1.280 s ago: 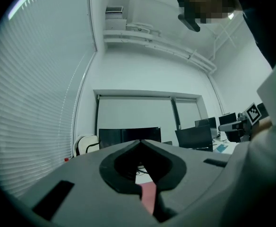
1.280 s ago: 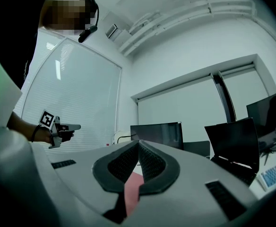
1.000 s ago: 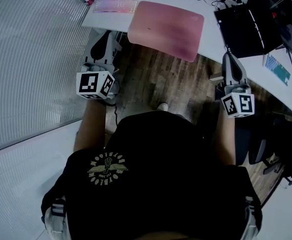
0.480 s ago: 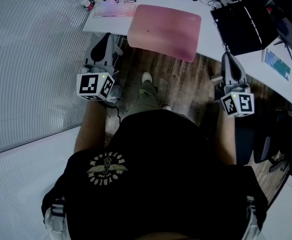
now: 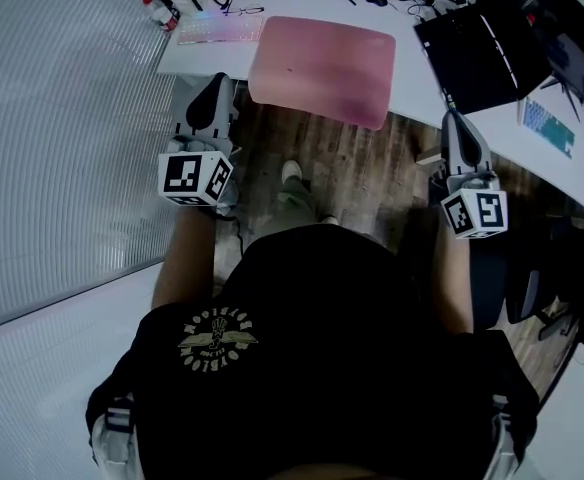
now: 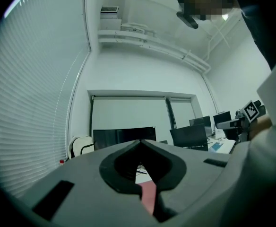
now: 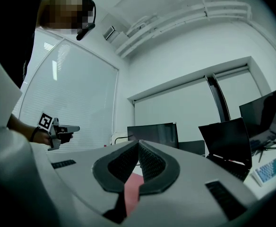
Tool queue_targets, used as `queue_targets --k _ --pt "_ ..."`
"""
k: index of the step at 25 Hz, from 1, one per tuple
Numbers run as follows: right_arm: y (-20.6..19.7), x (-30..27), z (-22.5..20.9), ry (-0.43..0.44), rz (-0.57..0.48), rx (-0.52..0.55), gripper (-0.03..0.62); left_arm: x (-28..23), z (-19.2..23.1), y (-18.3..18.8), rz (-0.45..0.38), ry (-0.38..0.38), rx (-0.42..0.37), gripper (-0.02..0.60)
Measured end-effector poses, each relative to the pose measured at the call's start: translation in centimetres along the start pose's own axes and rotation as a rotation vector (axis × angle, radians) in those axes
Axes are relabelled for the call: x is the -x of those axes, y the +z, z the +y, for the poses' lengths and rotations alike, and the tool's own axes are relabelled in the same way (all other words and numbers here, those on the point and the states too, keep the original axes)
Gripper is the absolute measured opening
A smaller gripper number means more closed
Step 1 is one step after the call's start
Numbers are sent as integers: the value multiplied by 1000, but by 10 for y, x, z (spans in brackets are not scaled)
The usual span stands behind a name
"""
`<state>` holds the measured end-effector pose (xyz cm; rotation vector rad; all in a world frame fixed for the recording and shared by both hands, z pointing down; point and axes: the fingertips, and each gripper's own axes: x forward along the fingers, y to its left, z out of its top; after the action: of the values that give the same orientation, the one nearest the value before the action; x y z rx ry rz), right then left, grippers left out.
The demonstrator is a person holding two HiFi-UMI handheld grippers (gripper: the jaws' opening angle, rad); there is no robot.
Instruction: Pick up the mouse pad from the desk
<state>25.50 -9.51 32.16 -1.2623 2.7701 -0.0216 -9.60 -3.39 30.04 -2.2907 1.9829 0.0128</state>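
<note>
- Flat pink rectangular mouse pad (image 5: 322, 68) lies upper centre on the white desk (image 5: 424, 68).
- Left gripper (image 5: 216, 86), right gripper (image 5: 456, 120): jaws pressed together, empty, apart from it.

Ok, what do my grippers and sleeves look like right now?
The left gripper and right gripper are grey, with black-padded jaws tapering to a point. Each carries a white cube with black square markers: left cube, right cube. The person wears a black short-sleeved shirt with a pale winged emblem.
</note>
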Motion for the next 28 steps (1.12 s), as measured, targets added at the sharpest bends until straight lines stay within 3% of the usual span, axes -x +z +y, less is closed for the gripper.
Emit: queue_targets --k 18,28 --pt "-12 -53 16 61 12 -11 1 0 45 -13 37 62 8 6" --pt "-40 -93 21 63 85 -44 0 -20 74 -47 114 61 46 8"
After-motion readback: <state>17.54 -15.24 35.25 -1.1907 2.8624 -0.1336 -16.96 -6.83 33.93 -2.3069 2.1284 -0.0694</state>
